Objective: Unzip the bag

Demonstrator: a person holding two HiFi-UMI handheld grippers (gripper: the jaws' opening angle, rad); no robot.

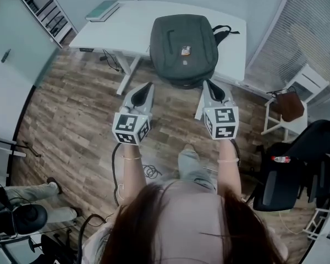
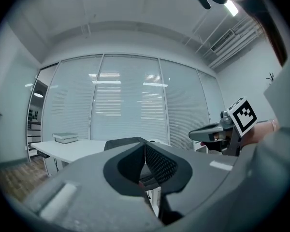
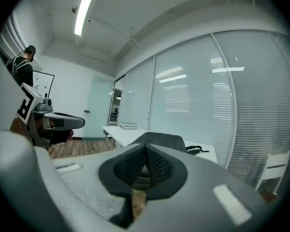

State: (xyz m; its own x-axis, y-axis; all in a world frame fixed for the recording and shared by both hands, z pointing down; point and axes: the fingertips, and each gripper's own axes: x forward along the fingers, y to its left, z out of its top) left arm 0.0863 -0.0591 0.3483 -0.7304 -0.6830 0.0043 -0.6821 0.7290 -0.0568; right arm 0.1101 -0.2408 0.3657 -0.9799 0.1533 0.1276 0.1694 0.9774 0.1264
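A dark grey backpack [image 1: 183, 48] lies flat on the white table [image 1: 126, 29], its top toward the far side, with a small tag on its front. Both grippers hang in the air in front of the table's near edge, short of the bag and not touching it. My left gripper [image 1: 148, 86] points at the bag's left side, its jaws together and empty. My right gripper [image 1: 207, 82] points at the bag's right side, also shut and empty. In the left gripper view the bag [image 2: 123, 141] sits just beyond the closed tips [image 2: 145, 144]. The right gripper view shows the bag [image 3: 166, 139] beyond its tips [image 3: 146, 146].
A book [image 1: 103, 10] lies at the table's far left corner. A white chair [image 1: 294, 100] holding a brown bag stands to the right, a black office chair [image 1: 286, 175] nearer. Cables [image 1: 148, 172] trail on the wooden floor. A person [image 1: 22, 202] sits at lower left.
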